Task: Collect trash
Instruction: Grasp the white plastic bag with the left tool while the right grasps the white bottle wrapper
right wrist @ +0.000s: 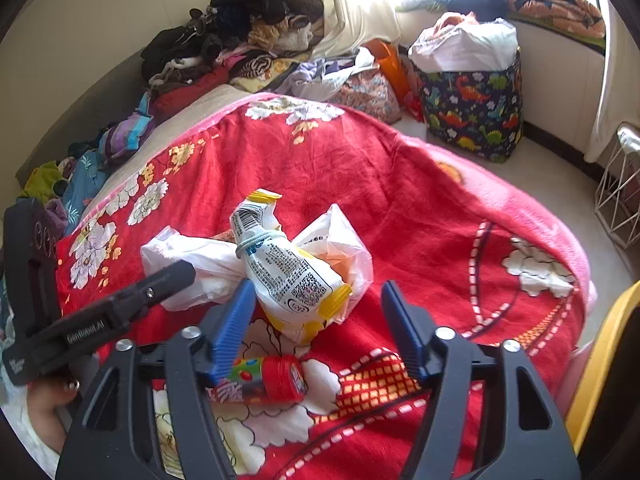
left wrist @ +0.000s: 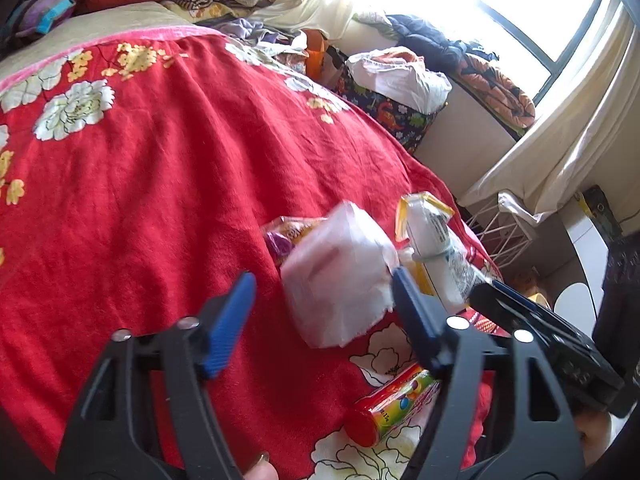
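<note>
Trash lies in a heap on a red floral blanket [left wrist: 160,168] [right wrist: 420,208]. My left gripper [left wrist: 324,316] is open around a crumpled white plastic bag [left wrist: 340,276] [right wrist: 192,264]; the bag's edge lies by the right pad, and the left pad stands clear. My right gripper [right wrist: 320,320] is open over the lower end of a white and yellow snack pouch [right wrist: 292,276] [left wrist: 432,248], close to its left pad. A red candy tube [left wrist: 392,408] [right wrist: 260,380] lies below both grippers. A pink and yellow wrapper [left wrist: 288,236] peeks out behind the bag.
A dinosaur-print bag [left wrist: 396,116] [right wrist: 472,112] stuffed with white plastic stands on the floor beyond the bed. A white wire basket [left wrist: 500,236] [right wrist: 616,200] is at the right. Piled clothes [right wrist: 240,40] line the far side. A yellow object [right wrist: 600,360] is at the right edge.
</note>
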### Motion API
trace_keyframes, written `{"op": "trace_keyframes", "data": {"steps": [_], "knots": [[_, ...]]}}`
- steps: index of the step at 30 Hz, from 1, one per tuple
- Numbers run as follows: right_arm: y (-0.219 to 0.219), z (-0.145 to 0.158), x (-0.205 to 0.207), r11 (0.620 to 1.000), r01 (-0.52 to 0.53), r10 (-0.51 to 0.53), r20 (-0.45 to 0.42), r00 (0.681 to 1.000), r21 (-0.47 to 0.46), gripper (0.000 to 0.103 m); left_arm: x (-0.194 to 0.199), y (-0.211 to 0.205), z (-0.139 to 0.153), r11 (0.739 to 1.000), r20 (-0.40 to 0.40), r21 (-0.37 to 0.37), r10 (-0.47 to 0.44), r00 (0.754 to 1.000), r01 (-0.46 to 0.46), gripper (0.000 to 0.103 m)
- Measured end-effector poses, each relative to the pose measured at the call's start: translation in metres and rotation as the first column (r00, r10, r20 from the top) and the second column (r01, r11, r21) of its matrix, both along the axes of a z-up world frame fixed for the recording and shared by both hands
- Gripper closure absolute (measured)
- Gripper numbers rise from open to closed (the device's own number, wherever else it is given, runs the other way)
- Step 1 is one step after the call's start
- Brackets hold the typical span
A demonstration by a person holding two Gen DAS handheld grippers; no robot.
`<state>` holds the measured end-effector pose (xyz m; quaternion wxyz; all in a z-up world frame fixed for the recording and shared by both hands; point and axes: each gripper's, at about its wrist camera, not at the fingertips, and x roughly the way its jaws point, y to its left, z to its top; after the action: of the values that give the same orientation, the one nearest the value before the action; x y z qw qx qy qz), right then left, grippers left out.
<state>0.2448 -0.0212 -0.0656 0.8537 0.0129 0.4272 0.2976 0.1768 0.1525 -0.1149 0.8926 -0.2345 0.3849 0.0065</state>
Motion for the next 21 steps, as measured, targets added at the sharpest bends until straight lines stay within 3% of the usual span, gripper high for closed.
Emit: {"op": "trace_keyframes", "data": {"steps": [1,3,6,10,21], "knots": [[0.002,-0.002,0.002,1.0,-0.005,0.005,-0.009,1.0,0.002,0.055,0.0,-0.001,-0.001,1.0,-0.002,0.002,-0.004,1.0,0.004,0.056],[0.006,-0.005,0.004,1.0,-0.023,0.024,-0.023,0.999,0.014,0.076,-0.001,-0.005,-0.002,1.0,-0.006,0.01,-0.016,1.0,0.016,0.063],[0.006,-0.001,0.0,1.0,-0.027,0.027,0.006,1.0,0.011,0.085,-0.004,-0.005,-0.002,1.0,-0.007,0.015,-0.015,1.0,0.015,0.073],[0.003,0.004,-0.007,0.999,-0.023,0.023,0.017,1.0,0.021,0.088,-0.011,-0.003,0.001,1.0,-0.003,0.017,-0.007,1.0,0.007,0.083],[-0.031,0.034,-0.035,0.997,0.042,-0.047,0.091,0.995,0.059,0.091,-0.019,-0.016,0.028,0.997,0.064,0.064,-0.033,0.997,0.029,0.089]]}}
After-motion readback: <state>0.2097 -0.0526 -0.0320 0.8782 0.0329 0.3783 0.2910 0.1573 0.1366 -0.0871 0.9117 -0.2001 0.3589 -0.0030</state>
